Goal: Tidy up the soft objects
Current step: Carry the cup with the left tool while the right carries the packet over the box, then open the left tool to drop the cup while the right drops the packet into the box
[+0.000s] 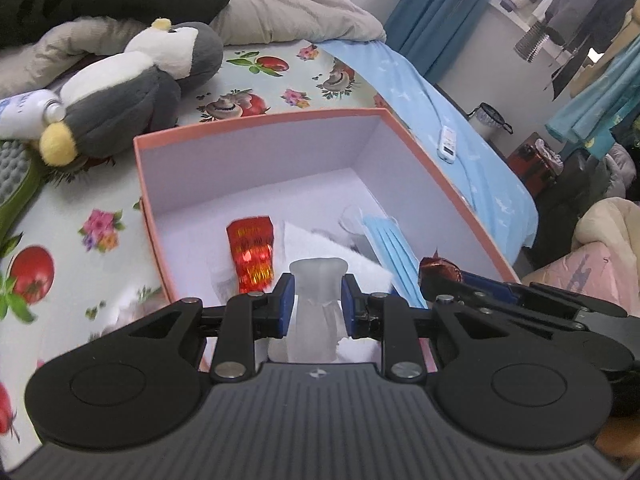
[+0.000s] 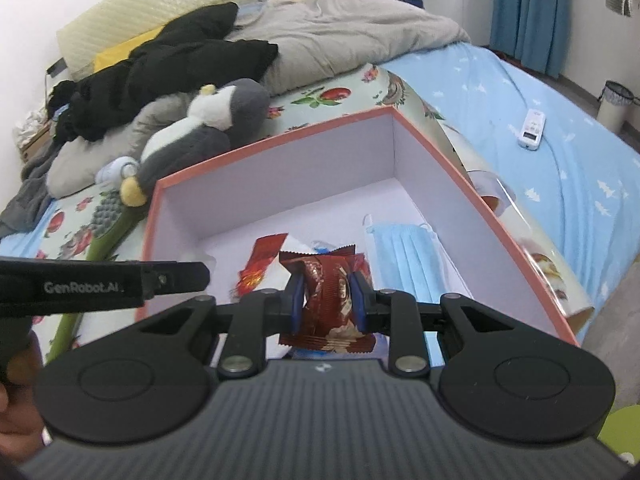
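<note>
An open box with a salmon rim (image 1: 256,120) (image 2: 272,144) and white inside lies on the bed. In it lie a shiny red packet (image 1: 251,254) (image 2: 262,260), a blue face mask (image 1: 394,256) (image 2: 408,256) and white tissue (image 1: 320,246). My left gripper (image 1: 317,304) is shut on a frosted translucent soft piece (image 1: 316,312), over the box's near edge. Just to its right, my right gripper (image 2: 327,300) is shut on a brown snack wrapper (image 2: 328,300) (image 1: 440,270), also above the box's near side. A grey and white plush penguin (image 1: 132,92) (image 2: 208,128) lies behind the box.
A floral sheet (image 1: 48,240) covers the bed under the box. Black clothing (image 2: 176,68) and a grey quilt (image 2: 340,32) are heaped at the far end. A white remote (image 2: 531,128) lies on the blue sheet at right, with a small bin (image 2: 614,100) beyond.
</note>
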Available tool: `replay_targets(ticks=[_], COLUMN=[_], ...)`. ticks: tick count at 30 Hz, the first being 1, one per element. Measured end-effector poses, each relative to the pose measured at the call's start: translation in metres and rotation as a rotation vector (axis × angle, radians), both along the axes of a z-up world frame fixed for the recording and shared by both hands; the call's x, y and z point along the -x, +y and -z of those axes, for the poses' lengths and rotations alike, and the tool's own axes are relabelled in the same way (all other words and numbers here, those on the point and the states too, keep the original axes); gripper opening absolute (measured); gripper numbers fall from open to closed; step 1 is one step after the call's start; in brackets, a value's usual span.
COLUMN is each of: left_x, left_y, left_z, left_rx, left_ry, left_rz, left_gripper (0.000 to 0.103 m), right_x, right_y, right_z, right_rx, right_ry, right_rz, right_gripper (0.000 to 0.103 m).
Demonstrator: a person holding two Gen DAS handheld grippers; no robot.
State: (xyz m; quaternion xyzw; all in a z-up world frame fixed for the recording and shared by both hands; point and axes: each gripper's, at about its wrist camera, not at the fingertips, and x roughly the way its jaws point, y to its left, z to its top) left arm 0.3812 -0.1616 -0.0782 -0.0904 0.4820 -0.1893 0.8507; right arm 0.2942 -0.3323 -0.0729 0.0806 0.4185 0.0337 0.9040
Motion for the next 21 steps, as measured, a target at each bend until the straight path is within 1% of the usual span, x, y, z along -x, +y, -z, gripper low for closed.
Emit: replay_targets(ticks=[4, 6, 7, 8, 10, 11, 12, 15, 21], left_x=[-0.021, -0.026, -0.028, -0.029, -0.027, -0.025, -0.022, -0.013, 0.013], left_y=[-0.004, -0.003, -0.003, -0.003, -0.003, -0.002, -0.001, 0.001, 0.007], left_z=[0.012, 0.016, 0.018, 0.019, 0.019, 0.019, 0.017, 0.008, -0.028], left_rx=[-0.02, -0.028, -0.029, -0.035, -0.037, -0.04, -0.039, -0.042, -0.031], left_ry=[0.004, 0.013, 0.015, 0.02, 0.019, 0.02, 0.02, 0.003, -0.064], left_rz=[0.004, -0.004, -0.006, -0.005, -0.007, -0.009, -0.009, -0.008, -0.005], left_gripper=[0.028, 0.031, 0.036, 0.039, 0.043, 0.044, 0.044, 0.044, 0.044], right_x=[-0.021, -0.027, -0.03, -0.031, -0.032, -0.032, -0.03, -0.023, 0.003], right_y=[-0.005, -0.007, -0.007, -0.007, -0.008, -0.009, -0.009, -0.009, -0.007], right_z=[0.014, 0.019, 0.021, 0.022, 0.024, 0.024, 0.023, 0.015, -0.016], right_rx=[-0.004, -0.006, -0.004, -0.005, -0.014, -0.014, -0.013, -0.02, -0.019], right_ry=[0.034, 0.039, 0.042, 0.048, 0.057, 0.06, 0.059, 0.044, -0.019], right_rz=[0.012, 0.006, -0.001, -0.002, 0.001, 0.004, 0.008, 0.014, 0.022], right_gripper=[0.029, 0.03, 0.03, 0.031, 0.038, 0.044, 0.045, 0.045, 0.045])
